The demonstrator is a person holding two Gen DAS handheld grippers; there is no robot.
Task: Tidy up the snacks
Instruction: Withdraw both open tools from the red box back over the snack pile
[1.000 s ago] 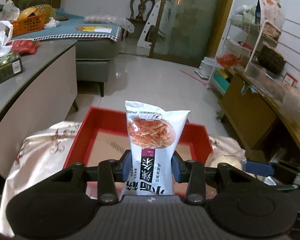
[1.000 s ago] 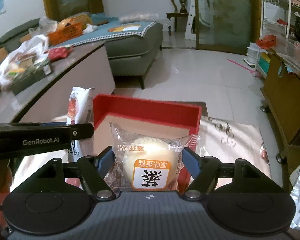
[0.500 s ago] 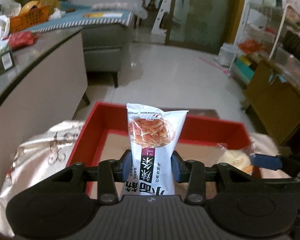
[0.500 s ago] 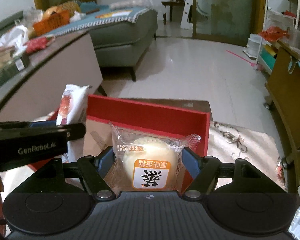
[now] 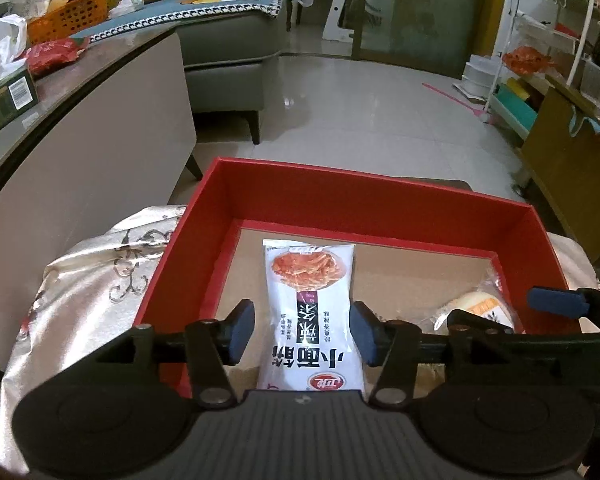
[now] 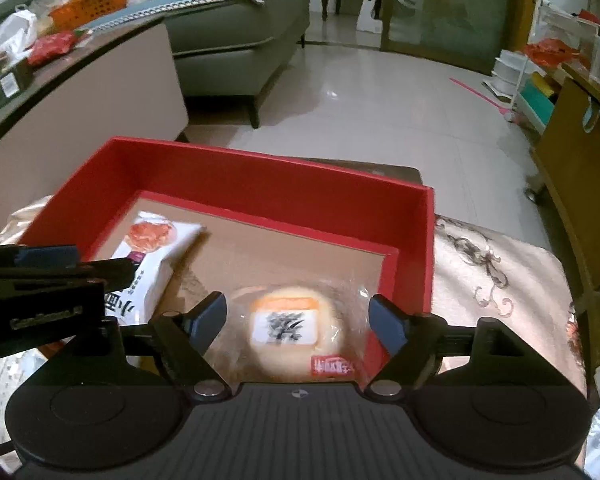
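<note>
Here, embroidered cloth underlies red box; tiled floor beyond.

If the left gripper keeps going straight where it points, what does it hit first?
Probably the white snack packet lying between the opening left gripper pads, then the red box floor beneath it; depth is unclear.

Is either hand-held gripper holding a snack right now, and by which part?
Neither. The left hand-held gripper is opening around the noodle packet; the right hand-held gripper is opening around the wrapped cake. Both lie in the red box.

glossy pale tiled floor, grey sofa, glass door
</note>
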